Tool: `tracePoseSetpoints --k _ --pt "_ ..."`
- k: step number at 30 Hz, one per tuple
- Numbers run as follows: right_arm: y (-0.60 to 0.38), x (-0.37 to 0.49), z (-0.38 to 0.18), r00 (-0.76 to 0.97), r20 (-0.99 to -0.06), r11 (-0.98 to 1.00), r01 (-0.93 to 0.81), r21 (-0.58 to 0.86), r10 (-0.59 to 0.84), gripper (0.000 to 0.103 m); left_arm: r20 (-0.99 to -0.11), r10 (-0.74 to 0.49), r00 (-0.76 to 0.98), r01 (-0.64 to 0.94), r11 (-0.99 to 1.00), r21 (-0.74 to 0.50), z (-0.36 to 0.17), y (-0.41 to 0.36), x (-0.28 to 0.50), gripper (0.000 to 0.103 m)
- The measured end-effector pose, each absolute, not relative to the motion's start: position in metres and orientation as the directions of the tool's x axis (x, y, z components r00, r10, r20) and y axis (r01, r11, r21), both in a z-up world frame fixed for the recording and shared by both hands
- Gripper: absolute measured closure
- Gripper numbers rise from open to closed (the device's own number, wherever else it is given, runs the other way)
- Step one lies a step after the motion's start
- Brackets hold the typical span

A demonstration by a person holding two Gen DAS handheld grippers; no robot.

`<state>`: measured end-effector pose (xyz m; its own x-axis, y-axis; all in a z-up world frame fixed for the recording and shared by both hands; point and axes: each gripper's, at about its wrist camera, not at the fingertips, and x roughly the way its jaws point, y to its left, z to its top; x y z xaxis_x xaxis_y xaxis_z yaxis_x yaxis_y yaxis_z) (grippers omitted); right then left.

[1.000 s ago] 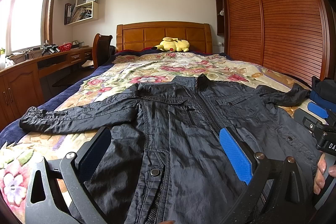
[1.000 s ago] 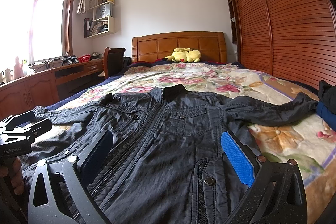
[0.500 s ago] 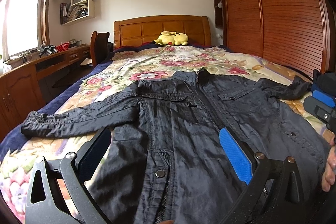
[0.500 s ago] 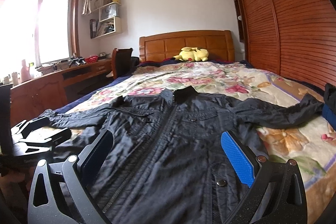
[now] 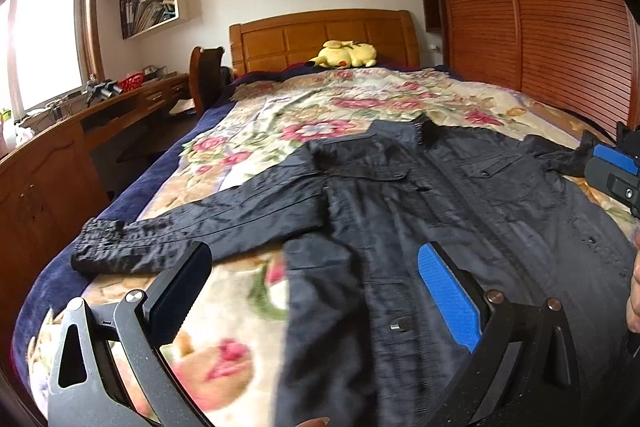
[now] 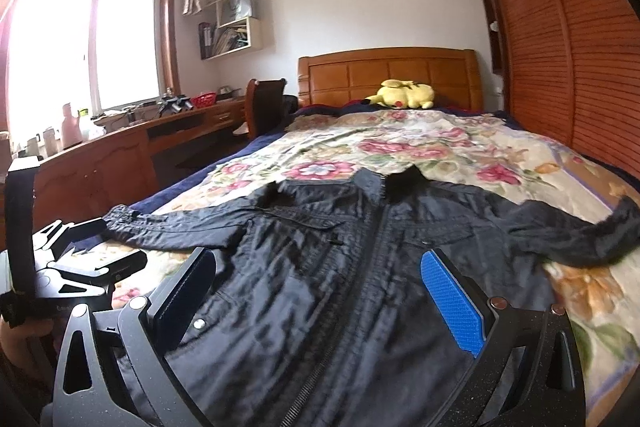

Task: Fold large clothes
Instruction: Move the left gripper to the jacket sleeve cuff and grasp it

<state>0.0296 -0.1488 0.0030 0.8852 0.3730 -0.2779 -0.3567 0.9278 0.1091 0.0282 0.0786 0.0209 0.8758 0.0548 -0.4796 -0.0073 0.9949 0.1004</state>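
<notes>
A black jacket lies flat, front up and zipped, on the flowered bedspread, sleeves spread to both sides. It also shows in the right wrist view. My left gripper is open and empty above the jacket's left hem area, near the left sleeve. My right gripper is open and empty above the jacket's lower front. The left gripper shows at the left edge of the right wrist view; part of the right gripper shows at the right edge of the left wrist view.
A yellow plush toy lies by the wooden headboard. A desk with bottles and a chair stand left of the bed. A slatted wardrobe runs along the right.
Both grippers have risen and swung left; the left view now takes in more of the left sleeve and bedspread. The jacket has not moved. Both grippers stay open.
</notes>
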Motion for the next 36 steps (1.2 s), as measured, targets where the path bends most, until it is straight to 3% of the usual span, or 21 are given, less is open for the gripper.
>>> tracePoseSetpoints --k 19,28,36 --pt "-0.1 0.086 -0.006 0.777 -0.389 0.854 -0.517 0.052 0.494 0.001 -0.606 0.148 0.782 -0.079 0.987 0.14 -0.008 0.216 0.067 0.0" --pt "-0.109 0.101 -0.017 0.751 -0.448 0.848 -0.53 0.031 0.485 0.001 -0.674 0.177 0.717 -0.192 0.98 0.053 -0.026 0.302 0.094 0.017" --pt "-0.085 0.098 -0.016 0.757 -0.441 0.84 -0.543 -0.011 0.483 0.001 -0.692 0.255 0.676 -0.325 0.945 0.031 -0.035 0.36 0.106 0.017"
